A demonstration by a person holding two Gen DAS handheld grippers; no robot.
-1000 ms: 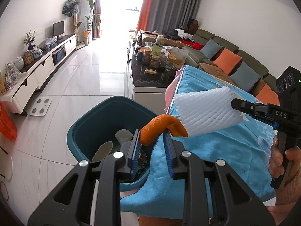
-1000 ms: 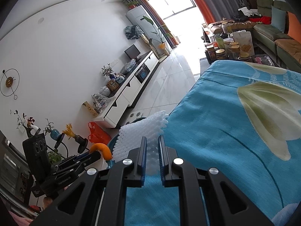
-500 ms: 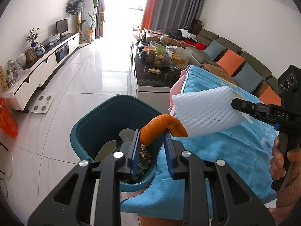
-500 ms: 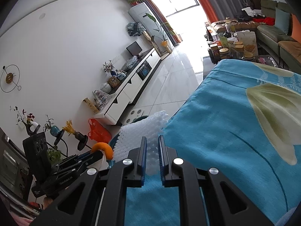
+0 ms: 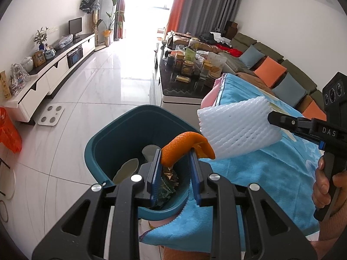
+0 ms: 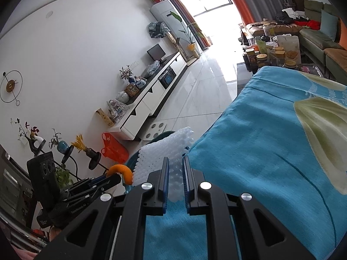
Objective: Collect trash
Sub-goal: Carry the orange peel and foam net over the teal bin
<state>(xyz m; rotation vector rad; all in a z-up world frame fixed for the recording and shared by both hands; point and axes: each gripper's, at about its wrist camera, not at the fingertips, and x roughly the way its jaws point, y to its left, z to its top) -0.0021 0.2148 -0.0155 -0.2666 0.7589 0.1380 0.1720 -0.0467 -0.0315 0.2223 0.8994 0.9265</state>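
My left gripper (image 5: 174,155) is shut on a curled orange peel (image 5: 186,144), held above the teal trash bin (image 5: 104,143). The bin holds a paper cup, a pale scrap and dark wrappers. My right gripper (image 6: 175,162) is shut on a white foam fruit net (image 6: 164,149), which hangs over the edge of the blue cloth. In the left wrist view that foam net (image 5: 236,127) sits just right of the peel, with the right gripper (image 5: 271,117) clamped on its far end. In the right wrist view the left gripper (image 6: 118,176) with the peel (image 6: 122,170) shows low on the left.
A table under a blue flowered cloth (image 6: 271,143) fills the right. Beyond stand a dark coffee table (image 5: 184,82) crowded with jars, a sofa with cushions (image 5: 269,71) and a white TV cabinet (image 5: 54,73). A white scale (image 5: 51,118) and an orange bag (image 5: 8,130) lie on the tiled floor.
Both views have shifted only slightly; the peel and the foam net stay gripped above the bin and the cloth's edge.
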